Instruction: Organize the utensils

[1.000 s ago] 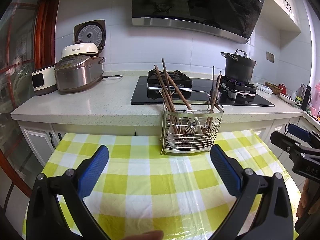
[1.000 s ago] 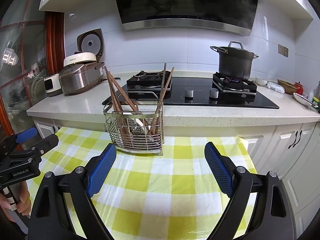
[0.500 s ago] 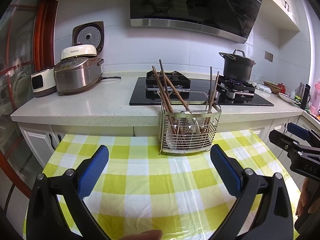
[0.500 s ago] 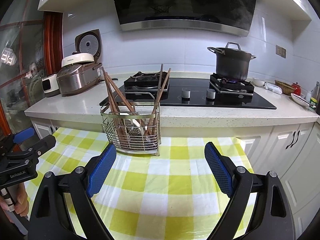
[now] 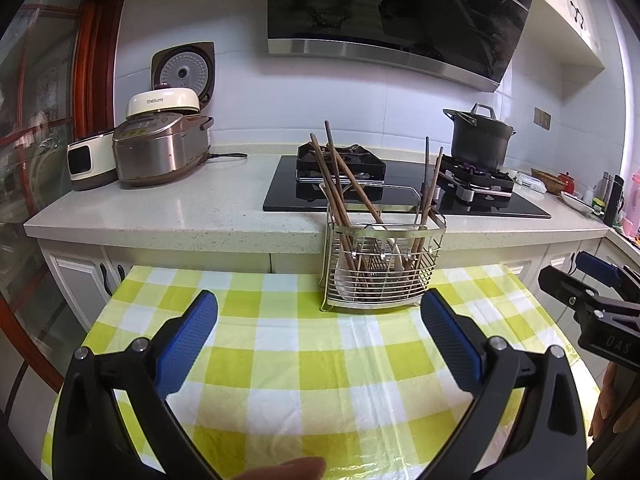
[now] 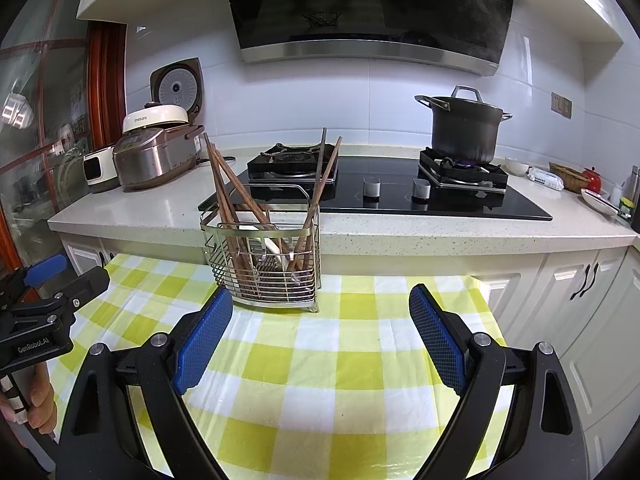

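A wire utensil rack [image 5: 382, 268] stands upright on the yellow and white checked cloth [image 5: 304, 364] at the far edge of the table, just in front of the stone counter [image 5: 160, 204]. Inside the rack, several brown wooden chopsticks [image 5: 340, 184] lean at different angles, some at the left end and some at the right end, and a white spoon [image 6: 276, 248] lies low between them. The left gripper [image 5: 319, 322] hovers above the cloth with its jaws wide apart and nothing between them; the rack is ahead of it and a little to the right. The right gripper [image 6: 321, 320] is also over the cloth with its jaws wide apart and empty; from its view the rack is ahead and to the left, near the tip of the left blue pad [image 6: 206, 338]. Neither gripper touches the rack. On the counter behind there is a rice cooker [image 5: 160, 150] with its lid raised, and a dark pot [image 6: 464, 128] sits on the black stove [image 6: 400, 196] over a blue flame.
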{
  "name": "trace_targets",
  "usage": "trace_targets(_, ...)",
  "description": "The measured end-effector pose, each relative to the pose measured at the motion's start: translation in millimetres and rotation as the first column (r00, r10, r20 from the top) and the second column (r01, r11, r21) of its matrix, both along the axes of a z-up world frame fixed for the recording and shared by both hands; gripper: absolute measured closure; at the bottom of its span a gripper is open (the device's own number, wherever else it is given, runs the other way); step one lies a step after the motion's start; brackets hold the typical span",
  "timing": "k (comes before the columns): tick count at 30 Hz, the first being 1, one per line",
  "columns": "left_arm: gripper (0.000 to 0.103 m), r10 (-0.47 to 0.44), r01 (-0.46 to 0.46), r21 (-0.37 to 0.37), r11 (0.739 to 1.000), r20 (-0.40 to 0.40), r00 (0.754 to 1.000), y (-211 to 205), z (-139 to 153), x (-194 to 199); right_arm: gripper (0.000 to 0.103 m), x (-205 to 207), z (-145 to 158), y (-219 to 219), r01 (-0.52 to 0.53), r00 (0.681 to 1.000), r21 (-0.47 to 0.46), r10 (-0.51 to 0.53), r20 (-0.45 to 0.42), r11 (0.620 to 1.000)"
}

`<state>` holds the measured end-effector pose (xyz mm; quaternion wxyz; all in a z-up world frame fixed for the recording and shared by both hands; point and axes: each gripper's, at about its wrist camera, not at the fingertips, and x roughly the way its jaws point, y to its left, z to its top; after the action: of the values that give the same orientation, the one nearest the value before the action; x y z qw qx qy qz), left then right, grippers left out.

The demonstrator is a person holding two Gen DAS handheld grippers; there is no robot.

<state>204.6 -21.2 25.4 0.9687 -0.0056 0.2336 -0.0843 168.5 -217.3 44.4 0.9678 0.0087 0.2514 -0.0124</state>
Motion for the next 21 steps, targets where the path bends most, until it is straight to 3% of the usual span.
trace_targets(21,0.005,0.001,-0.001,0.003,1.000,0.004,1.000,0.8,1.5,1.5,0.019,2.2,-0.6,6.0,-0.016,1.000,-0.009,0.016,-0.004,1.000)
